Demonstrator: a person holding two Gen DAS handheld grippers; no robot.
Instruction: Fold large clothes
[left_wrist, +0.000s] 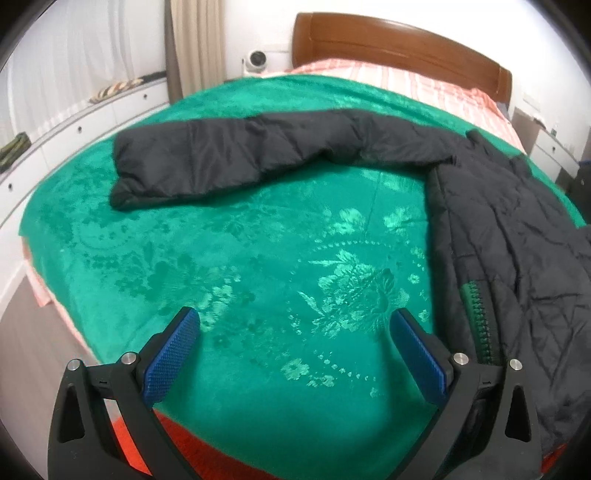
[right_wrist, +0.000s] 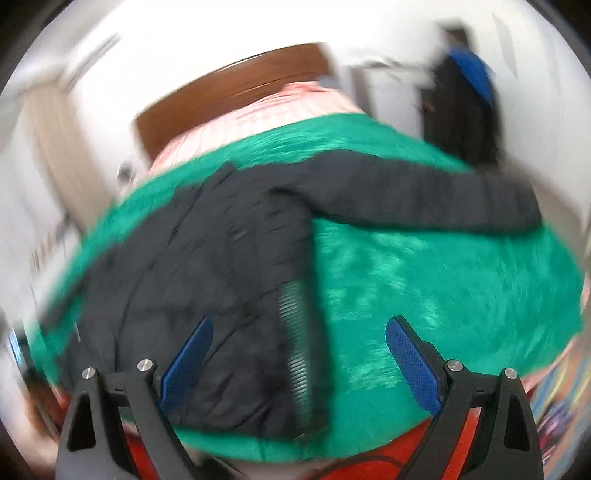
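blue-padded fingers of the left gripper (left_wrist: 295, 354) stand spread wide at 6 o'clock in the left wrist view, with nothing between them, above the green blanket (left_wrist: 229, 258) that covers the bed. the black puffer jacket (left_wrist: 509, 236) lies flat on that blanket: its body runs down the 3 to 4 o'clock side, just beside the gripper's right finger, and one sleeve (left_wrist: 229, 162) stretches across the blanket from about 1 o'clock to 10 o'clock. a green ribbed strip (left_wrist: 478, 321) shows along the jacket's inner edge near that finger.

the right wrist view is blurred. the right gripper (right_wrist: 299, 350) is likewise spread apart and holds nothing; the jacket's body (right_wrist: 192, 280) lies under and beyond its left finger, and the other sleeve (right_wrist: 424, 195) reaches out toward 2 o'clock over the blanket.

a wooden headboard (left_wrist: 399, 40) stands at 12 to 1 o'clock, with pink striped bedding (left_wrist: 424, 85) below it. white drawers (left_wrist: 74, 125) line the 9 to 10 o'clock side.
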